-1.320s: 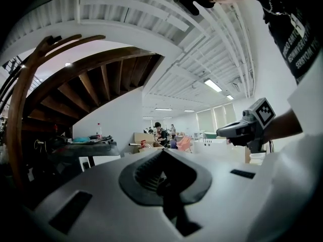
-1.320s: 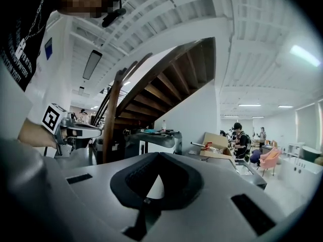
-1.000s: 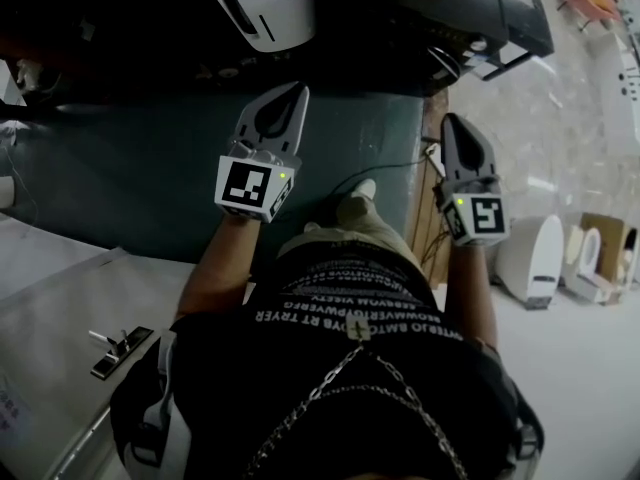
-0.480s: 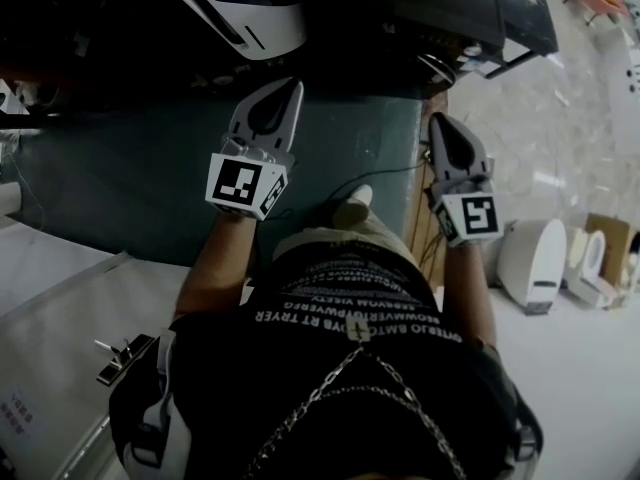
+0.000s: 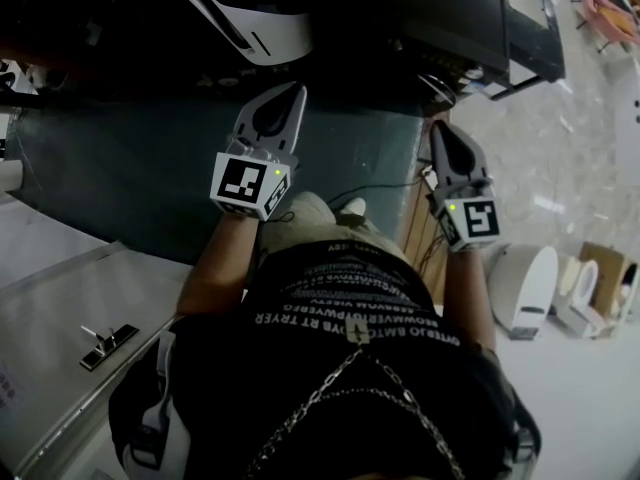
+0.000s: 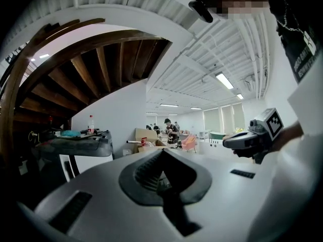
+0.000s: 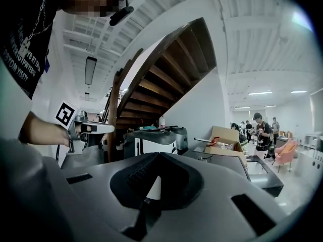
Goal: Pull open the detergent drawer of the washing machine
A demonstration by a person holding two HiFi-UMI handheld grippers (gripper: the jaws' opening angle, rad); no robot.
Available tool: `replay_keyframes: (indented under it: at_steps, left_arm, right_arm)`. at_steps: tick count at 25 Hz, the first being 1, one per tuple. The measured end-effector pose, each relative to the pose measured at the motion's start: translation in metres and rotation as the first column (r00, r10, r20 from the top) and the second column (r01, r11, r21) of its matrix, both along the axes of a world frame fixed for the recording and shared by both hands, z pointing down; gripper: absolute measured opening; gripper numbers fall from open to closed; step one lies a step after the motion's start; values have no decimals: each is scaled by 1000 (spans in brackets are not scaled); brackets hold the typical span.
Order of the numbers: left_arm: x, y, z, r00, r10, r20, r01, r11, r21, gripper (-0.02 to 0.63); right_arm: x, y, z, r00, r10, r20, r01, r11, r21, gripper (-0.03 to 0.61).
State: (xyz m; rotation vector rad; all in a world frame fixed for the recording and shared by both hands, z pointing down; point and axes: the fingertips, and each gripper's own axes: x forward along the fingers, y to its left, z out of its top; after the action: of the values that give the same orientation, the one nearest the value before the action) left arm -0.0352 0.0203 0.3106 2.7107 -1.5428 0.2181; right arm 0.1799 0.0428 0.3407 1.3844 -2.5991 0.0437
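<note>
A white appliance with a dark top (image 5: 250, 8), apparently the washing machine, stands ahead at the top of the head view. It also shows in the right gripper view (image 7: 151, 141) and the left gripper view (image 6: 83, 146). No drawer can be made out on it. My left gripper (image 5: 296, 88) is held out level, shut and empty, well short of the appliance. My right gripper (image 5: 438, 126) is beside it, also shut and empty. Each gripper sees the other: the right gripper (image 6: 233, 141) and the left gripper (image 7: 108, 128).
A dark green mat (image 5: 130, 168) covers the floor below the grippers. A wooden staircase (image 7: 166, 69) rises overhead. A dark table (image 5: 500, 18) is at the upper right, white fixtures (image 5: 525, 288) at the right. A cardboard box (image 7: 224, 136) and people (image 7: 260, 130) are farther off.
The person has walked forward and both grippers have moved ahead with them. The white appliance sits a little nearer and more central. Both grippers stayed shut.
</note>
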Motion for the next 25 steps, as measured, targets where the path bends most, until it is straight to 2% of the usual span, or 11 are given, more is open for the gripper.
replay_keyframes:
  at_steps: [4, 8, 12, 16, 20, 25]
  left_arm:
    - [-3, -2, 7, 1000, -6, 17, 6, 1000, -27, -5]
    - [-1, -9, 8, 1000, 1, 20, 0, 999, -37, -5]
    - [4, -22, 7, 999, 23, 24, -22, 999, -37, -5]
    - [2, -40, 9, 999, 39, 24, -38, 998, -43, -5]
    - [-4, -59, 12, 998, 50, 23, -49, 998, -50, -5]
    - [-19, -84, 18, 998, 57, 16, -56, 997, -61, -5]
  right_arm:
    - [0, -7, 5, 1000, -8, 14, 8, 1000, -27, -9]
    - [-5, -11, 4, 999, -27, 39, 27, 1000, -15, -9]
    - [1, -22, 9, 1000, 10, 21, -8, 999, -48, -9]
    - [-10, -35, 3, 998, 4, 70, 0, 999, -54, -9]
    - [-11, -56, 12, 999, 20, 26, -19, 998, -56, -9]
    - [-31, -80, 12, 999, 22, 25, -20, 997, -72, -9]
